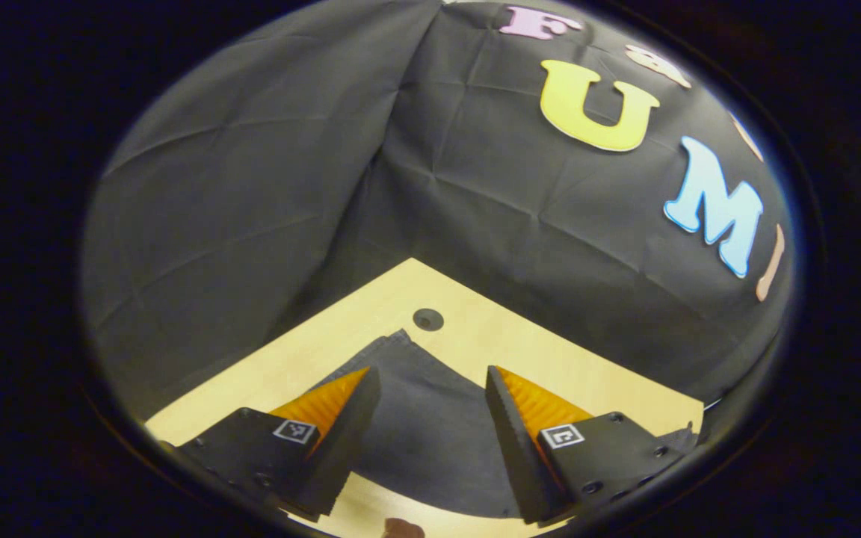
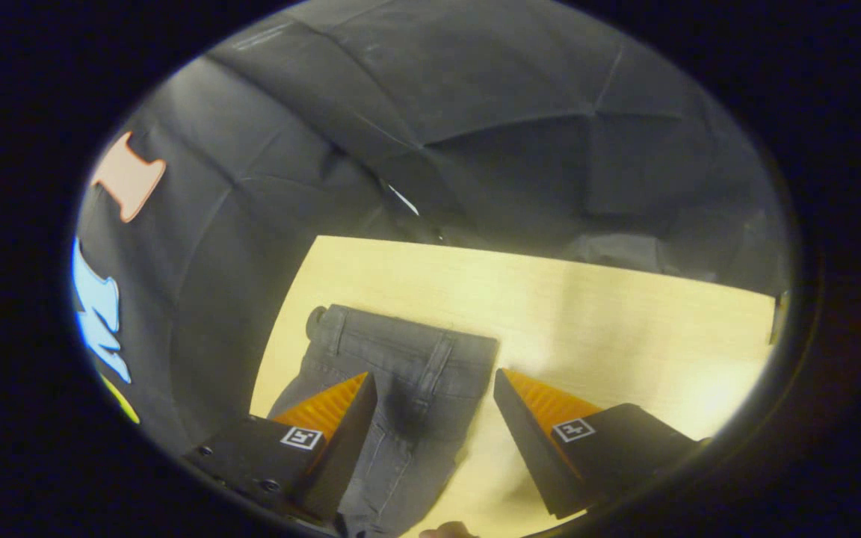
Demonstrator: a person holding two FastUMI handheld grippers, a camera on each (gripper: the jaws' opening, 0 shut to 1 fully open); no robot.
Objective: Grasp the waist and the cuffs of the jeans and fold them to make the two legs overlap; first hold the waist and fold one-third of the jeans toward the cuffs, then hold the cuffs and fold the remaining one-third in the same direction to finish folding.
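Left tool (image 1: 433, 407): fingers spread wide, nothing pinched between them, held above the tabletop (image 1: 468, 329). Between the fingers a dark grey panel of the jeans (image 1: 419, 418) is seen lying flat, one of its corners reaching toward the round hole (image 1: 427, 319) near the tabletop's far corner. Which end of the garment this panel belongs to cannot be told with certainty from the left gripper view; it is judged to be the cuff end, since no waistband or pockets are visible on it.

Right tool (image 2: 436, 411): fingers likewise spread, nothing pinched, held above the waist (image 2: 400, 332) of the jeans. In the right gripper view the waistband, with a belt loop and seams, is seen lying flat near the tabletop's left edge, its top edge facing the far edge. The garment runs from there toward the near edge, passing under the left finger. Bare tabletop (image 2: 625, 336) lies to the right of the waist.

Progress, as judged: the jeans appear narrow at the waist, so the two legs may already overlap, though this cannot be confirmed. No fold of the waist toward the cuffs is visible. Both one-third folds are therefore taken as remaining, with the waist yet to be gripped.
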